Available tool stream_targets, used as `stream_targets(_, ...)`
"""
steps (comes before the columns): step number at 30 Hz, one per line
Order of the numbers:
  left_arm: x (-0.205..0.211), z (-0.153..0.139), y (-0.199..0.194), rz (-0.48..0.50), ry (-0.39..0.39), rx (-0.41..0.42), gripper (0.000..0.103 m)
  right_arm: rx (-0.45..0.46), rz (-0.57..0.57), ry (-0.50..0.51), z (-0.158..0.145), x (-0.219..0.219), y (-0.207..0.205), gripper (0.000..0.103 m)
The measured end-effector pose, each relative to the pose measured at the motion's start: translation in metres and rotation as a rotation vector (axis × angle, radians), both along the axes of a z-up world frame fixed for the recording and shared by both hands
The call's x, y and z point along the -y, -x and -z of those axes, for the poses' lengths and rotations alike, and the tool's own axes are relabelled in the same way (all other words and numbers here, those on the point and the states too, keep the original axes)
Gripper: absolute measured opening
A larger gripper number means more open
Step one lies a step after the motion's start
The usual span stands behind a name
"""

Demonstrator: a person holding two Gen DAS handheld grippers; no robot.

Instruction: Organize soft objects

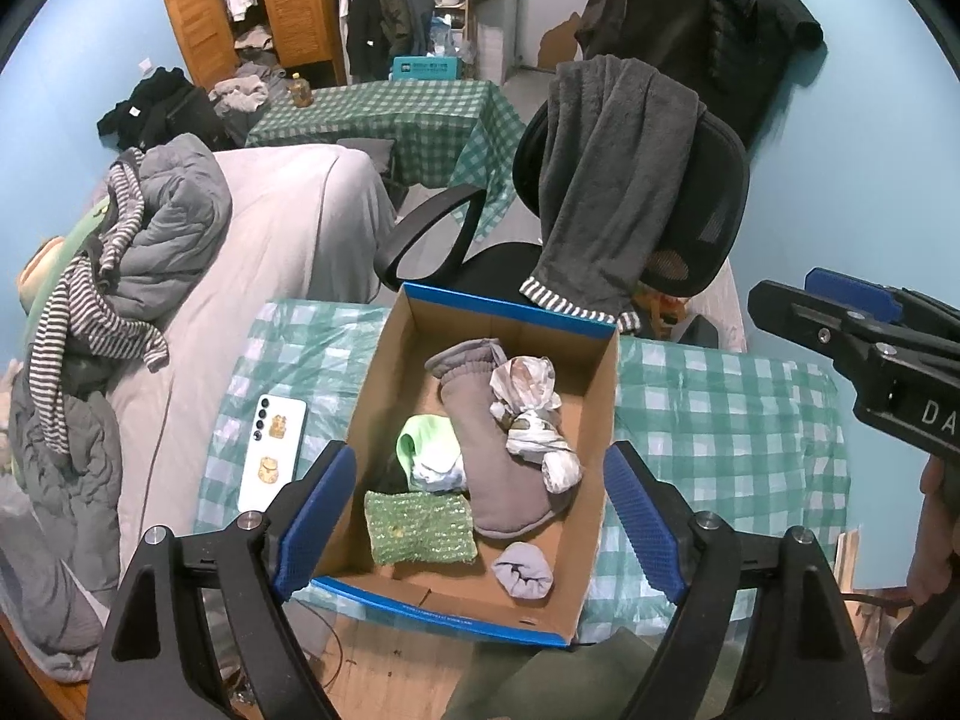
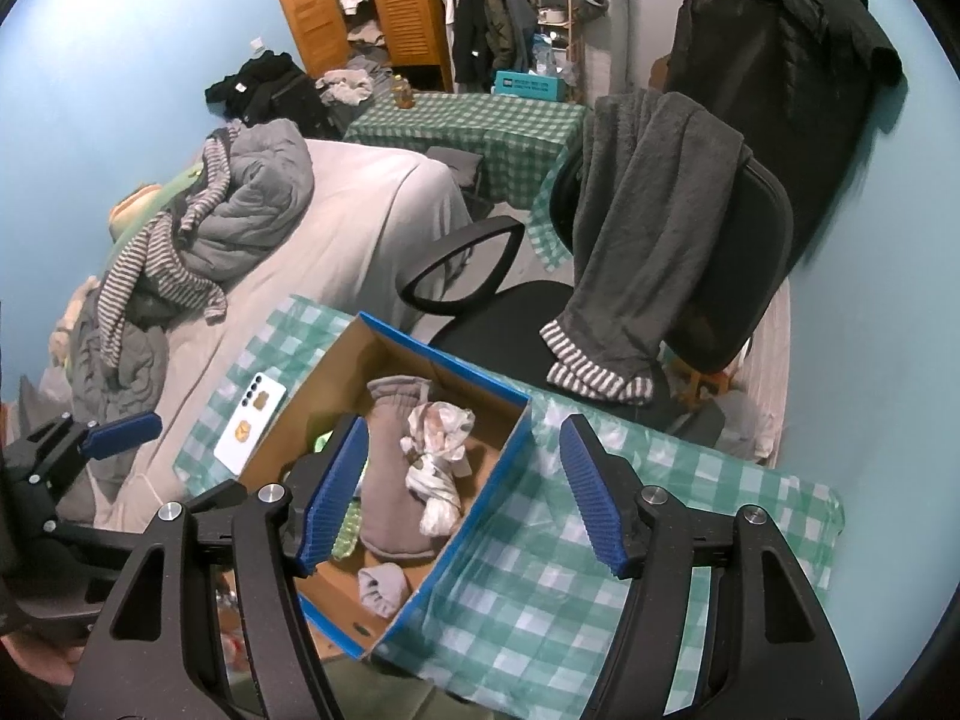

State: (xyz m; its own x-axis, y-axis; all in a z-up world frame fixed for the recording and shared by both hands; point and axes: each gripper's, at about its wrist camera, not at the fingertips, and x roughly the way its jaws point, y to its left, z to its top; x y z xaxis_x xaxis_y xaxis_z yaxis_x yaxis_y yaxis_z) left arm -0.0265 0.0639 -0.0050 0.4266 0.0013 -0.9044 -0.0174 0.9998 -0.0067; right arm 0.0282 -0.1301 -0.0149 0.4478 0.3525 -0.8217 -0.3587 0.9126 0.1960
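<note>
Left claw [image 1: 480,516] was spread wide with nothing in it, hovering over the near end of the cardboard box [image 1: 594,420] on the checked counter [image 1: 720,420]. Right claw [image 2: 462,492] was also wide open and empty, over the box's right wall. Box contents – grey slipper [image 1: 498,456] down the middle, crumpled white plastic bag [image 1: 528,414] on it at 1 o'clock, green bubble-wrap pad [image 1: 420,525] at 8 o'clock, light green cloth [image 1: 426,450] above the pad, rolled grey sock [image 1: 522,570] at 5 o'clock. White phone [image 1: 273,450] lay on the counter at 9 o'clock of the box – apart from it.
</note>
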Motion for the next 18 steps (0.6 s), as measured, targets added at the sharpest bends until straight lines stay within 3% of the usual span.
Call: stream_targets(18,0.0003,-0.0058,0.0020,-0.005,-0.001,0.002,0.086,0.000,-0.004,0.002,0.0000,0.0015,0.0007,0.066)
